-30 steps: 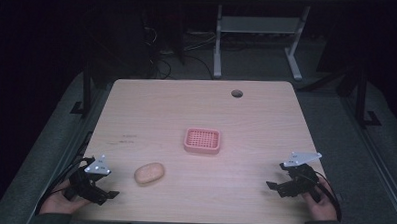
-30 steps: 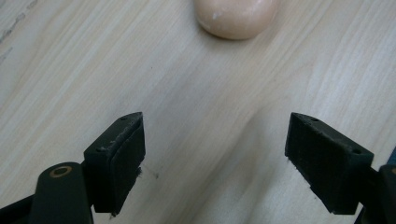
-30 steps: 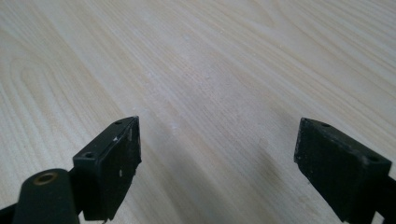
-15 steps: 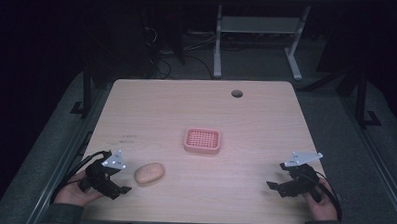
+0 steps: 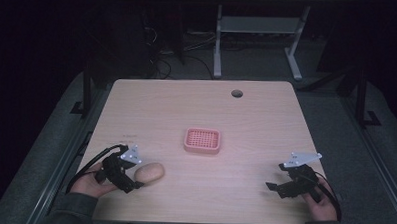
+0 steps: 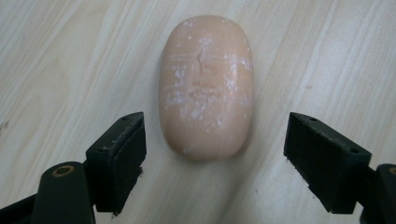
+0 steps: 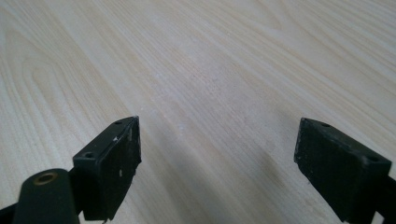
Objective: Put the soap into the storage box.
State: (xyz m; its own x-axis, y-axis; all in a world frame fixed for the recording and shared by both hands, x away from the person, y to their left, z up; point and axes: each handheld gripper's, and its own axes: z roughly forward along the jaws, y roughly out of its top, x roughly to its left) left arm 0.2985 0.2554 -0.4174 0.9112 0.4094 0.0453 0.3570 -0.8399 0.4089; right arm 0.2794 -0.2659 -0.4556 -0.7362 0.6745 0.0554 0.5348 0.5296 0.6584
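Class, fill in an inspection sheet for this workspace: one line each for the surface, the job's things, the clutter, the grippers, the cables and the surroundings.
Surface: light wooden table, with a round hole near its far edge.
Job's things: oval peach-coloured bar with whitish specks, lying flat near the left front; pink perforated tray at mid-table, apart from the bar.
Clutter: nothing seen.
Grippers: left gripper has its jaws open on either side of the bar's near end, not touching it; right gripper has its jaws open over bare wood at the right front.
Cables: a black cable loops from the left gripper.
Surroundings: dark room, grey floor, a white metal frame behind the table.
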